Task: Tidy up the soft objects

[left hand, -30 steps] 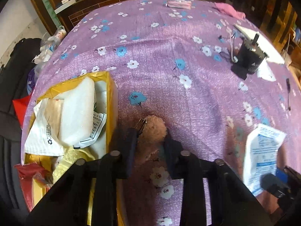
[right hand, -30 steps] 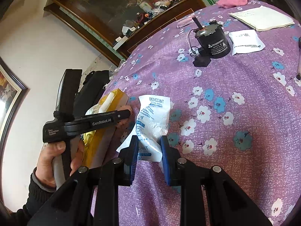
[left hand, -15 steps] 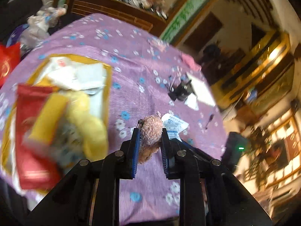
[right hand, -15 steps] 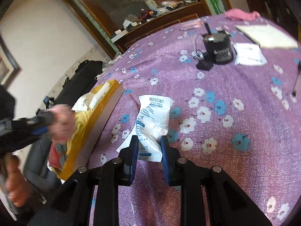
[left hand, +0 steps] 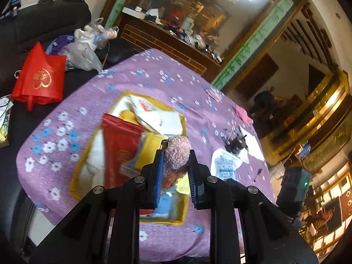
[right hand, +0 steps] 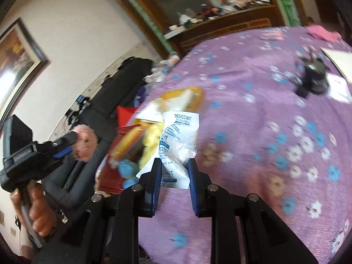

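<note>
My left gripper (left hand: 175, 154) is shut on a small fuzzy pink-brown plush toy (left hand: 176, 154) and holds it in the air above the yellow box (left hand: 77, 182) of soft packets. The toy also shows in the right wrist view (right hand: 84, 142), high and left of the box (right hand: 193, 92). My right gripper (right hand: 175, 165) is shut on a white desiccant bag (right hand: 179, 140), lifted off the purple floral tablecloth (right hand: 264, 132) beside the box. In the left wrist view a white desiccant bag (left hand: 225, 164) shows to the right of the box.
The box holds a red packet (left hand: 118, 145), white bags (left hand: 158, 118) and yellow items. A black motor (right hand: 314, 79) with papers stands at the table's far right. A pink cloth (right hand: 323, 33) lies at the far edge. A red bag (left hand: 39, 77) and plastic bags lie on a dark sofa.
My left gripper lifted the plush toy off the cloth and carried it up over the box. My right gripper raised the desiccant bag off the table toward the box.
</note>
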Tool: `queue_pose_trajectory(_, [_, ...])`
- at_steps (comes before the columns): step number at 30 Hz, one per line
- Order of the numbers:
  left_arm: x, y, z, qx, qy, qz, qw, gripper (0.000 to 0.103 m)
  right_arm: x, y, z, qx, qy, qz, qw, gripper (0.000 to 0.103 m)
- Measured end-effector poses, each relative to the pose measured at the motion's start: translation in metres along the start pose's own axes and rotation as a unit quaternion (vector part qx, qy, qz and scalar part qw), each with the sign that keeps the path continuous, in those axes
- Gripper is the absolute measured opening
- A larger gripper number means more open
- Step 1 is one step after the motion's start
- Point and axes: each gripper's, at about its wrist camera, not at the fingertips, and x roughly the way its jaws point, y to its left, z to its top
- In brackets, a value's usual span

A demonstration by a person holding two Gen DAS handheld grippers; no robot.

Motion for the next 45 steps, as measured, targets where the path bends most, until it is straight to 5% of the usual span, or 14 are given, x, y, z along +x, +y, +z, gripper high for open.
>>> queue_pose_trajectory(11, [0.016,0.022,0.030,0.012,-0.019,0.004,0.9997,0.020,0.055,0.035,0.038,-0.042,0.014,-0.035,0.998,0.022])
queue_pose_trajectory(17, [0.088,0.029,0.059,0.035,0.027,0.055,0.9975,0.020,0.106,0.038,0.065,-0.055,0.047,-0.114,0.991,0.022])
queue_pose_trajectory(23, [0.130,0.043,0.051,0.023,0.070,0.086,0.9935,0.028,0.131,0.034,0.066,-0.041,0.063,-0.108,0.991,0.026])
queue_pose_trajectory(26, [0.120,0.044,0.043,0.007,0.080,0.029,0.9963,0.054,0.116,0.028,0.065,-0.014,0.048,-0.086,0.995,0.037])
queue_pose_trajectory(28, [0.108,0.037,0.038,0.015,0.066,0.029,0.9973,0.065,0.097,0.028,0.062,0.000,0.026,-0.072,0.997,0.057])
queue_pose_trajectory(34, [0.063,0.004,0.003,0.052,0.009,0.076,0.9957,0.066,0.058,0.033,0.033,-0.004,0.015,-0.067,0.998,0.058])
queue_pose_trajectory(40, [0.033,-0.018,-0.052,0.101,-0.038,0.167,0.9801,0.067,0.033,0.037,-0.020,-0.023,0.027,-0.102,0.994,0.059])
queue_pose_trajectory(45, [0.009,-0.025,-0.055,0.090,-0.061,0.187,0.9763,0.067,0.015,0.041,-0.031,-0.030,0.012,-0.115,0.993,0.059])
